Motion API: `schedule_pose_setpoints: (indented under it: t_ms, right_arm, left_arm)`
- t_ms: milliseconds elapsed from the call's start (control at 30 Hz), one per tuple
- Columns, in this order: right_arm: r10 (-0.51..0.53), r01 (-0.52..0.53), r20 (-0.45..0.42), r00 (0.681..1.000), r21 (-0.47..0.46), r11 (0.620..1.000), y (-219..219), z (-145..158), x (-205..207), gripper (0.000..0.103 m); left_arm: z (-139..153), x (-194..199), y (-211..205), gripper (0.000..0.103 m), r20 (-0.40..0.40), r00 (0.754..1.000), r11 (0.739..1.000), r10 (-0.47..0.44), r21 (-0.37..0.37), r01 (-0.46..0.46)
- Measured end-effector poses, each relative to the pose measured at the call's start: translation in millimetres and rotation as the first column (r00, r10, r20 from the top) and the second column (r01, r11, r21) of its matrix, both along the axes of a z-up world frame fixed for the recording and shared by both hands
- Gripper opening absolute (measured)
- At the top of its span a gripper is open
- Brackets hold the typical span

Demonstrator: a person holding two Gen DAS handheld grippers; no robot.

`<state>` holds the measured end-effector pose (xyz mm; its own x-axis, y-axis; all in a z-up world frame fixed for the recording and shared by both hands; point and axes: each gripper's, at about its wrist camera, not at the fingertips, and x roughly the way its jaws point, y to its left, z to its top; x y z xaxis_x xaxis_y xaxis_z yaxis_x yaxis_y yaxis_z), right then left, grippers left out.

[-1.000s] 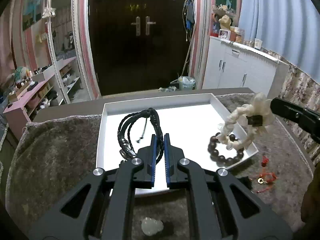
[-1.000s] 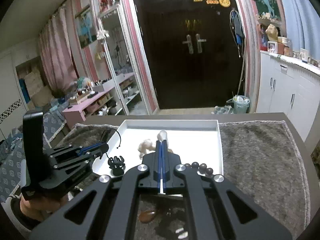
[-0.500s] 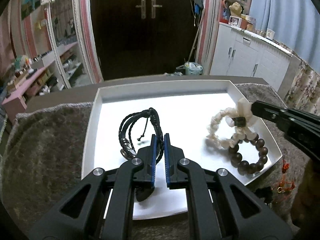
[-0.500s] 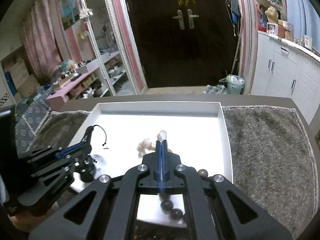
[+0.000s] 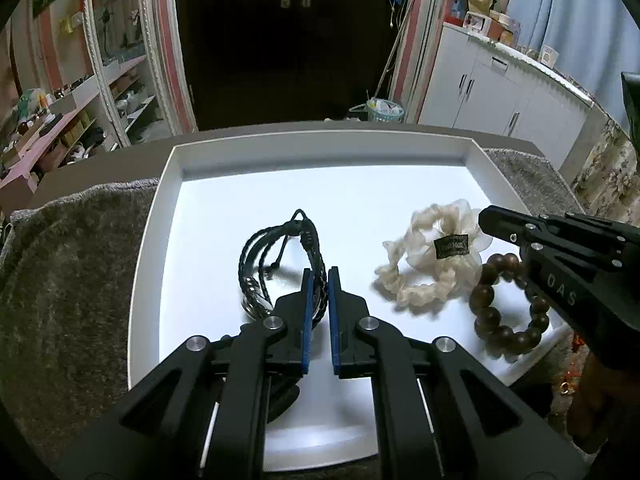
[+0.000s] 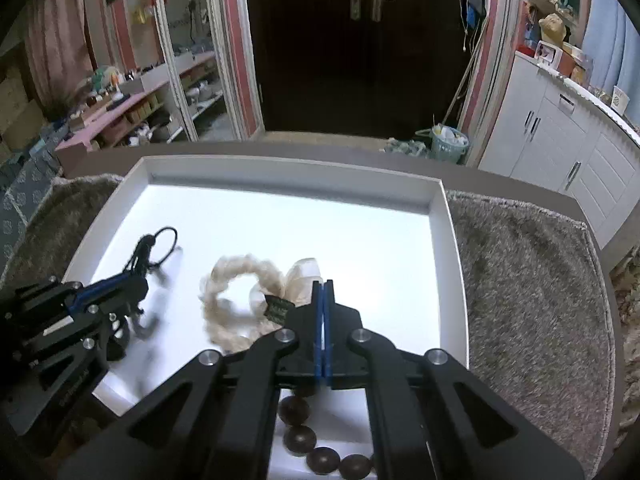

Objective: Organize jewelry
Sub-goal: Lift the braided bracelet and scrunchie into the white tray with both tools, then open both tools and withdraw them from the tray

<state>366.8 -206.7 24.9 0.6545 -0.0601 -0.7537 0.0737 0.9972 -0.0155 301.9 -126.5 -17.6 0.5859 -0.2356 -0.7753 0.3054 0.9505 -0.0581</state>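
A white tray (image 5: pixel 152 240) lies on a grey fuzzy mat. In it lie a black braided cord bracelet (image 5: pixel 276 260), a cream hair scrunchie (image 5: pixel 424 268) with a sheer bow and a dark label, and a brown wooden bead bracelet (image 5: pixel 492 320). My left gripper (image 5: pixel 318 276) is shut on the near side of the black bracelet, which hangs down to the tray floor. My right gripper (image 6: pixel 322 286) is shut on the scrunchie's bow (image 6: pixel 304 270); the scrunchie (image 6: pixel 236 304) rests on the tray floor. The beads (image 6: pixel 298 436) lie under my right gripper.
The grey mat (image 6: pixel 528 292) surrounds the tray (image 6: pixel 448 240). A small red-and-gold trinket (image 5: pixel 572 376) lies on the mat off the tray's right near corner. White cabinets (image 5: pixel 500 92) stand at the right, a dark door behind.
My right gripper has carried the scrunchie down and left into the tray, from hanging in the air to resting beside the beads. My left gripper has stayed on the black bracelet.
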Motion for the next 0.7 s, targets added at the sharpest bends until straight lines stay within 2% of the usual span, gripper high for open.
schedule_pose_setpoints:
  t_ms: [333,433,467,500,567,600,633,700]
  right_arm:
    - [-0.018,0.018,-0.021,1.0,-0.005,1.0,-6.1,-12.6,1.1,0.003]
    - [-0.027,0.027,0.004,1.0,0.029,0.999,-10.8,-7.0,-5.0,0.003]
    - [-0.03,0.029,0.014,0.999,0.031,0.999,-11.8,-3.3,-7.8,0.003]
    - [-0.033,0.032,0.023,0.999,0.029,0.999,-12.5,1.2,-10.2,0.003]
    - [-0.031,0.03,0.047,0.998,0.034,0.999,-15.2,10.8,-17.2,0.025]
    - [-0.032,0.03,0.079,0.996,0.017,0.999,-16.6,20.5,-26.1,0.051]
    - [-0.033,0.033,0.098,0.995,0.005,0.999,-17.4,25.6,-30.1,0.058]
    - [-0.028,0.031,0.141,0.99,-0.019,0.999,-23.0,39.9,-48.4,0.058]
  left_arm:
    - [-17.0,13.4,-10.6,0.008,-0.043,0.999,0.999,0.015,0.043,-0.014]
    - [-19.2,13.3,-9.3,0.02,-0.034,0.999,0.999,0.027,0.034,-0.026]
    - [-18.9,13.1,-9.4,0.03,-0.033,0.999,0.999,0.028,0.033,-0.027]
    - [-16.7,12.3,-10.0,0.035,-0.026,0.999,0.999,0.028,0.033,-0.027]
    - [-9.3,9.4,-9.1,0.051,-0.012,0.999,0.999,0.03,0.027,-0.03]
    - [-2.2,5.9,-8.2,0.053,0.003,1.0,1.0,0.025,0.018,-0.025]
    - [4.2,2.0,-7.2,0.059,0.017,1.0,1.0,0.018,0.014,-0.018]
    - [20.6,-8.3,-1.6,0.063,0.051,0.999,1.0,0.002,0.011,-0.003]
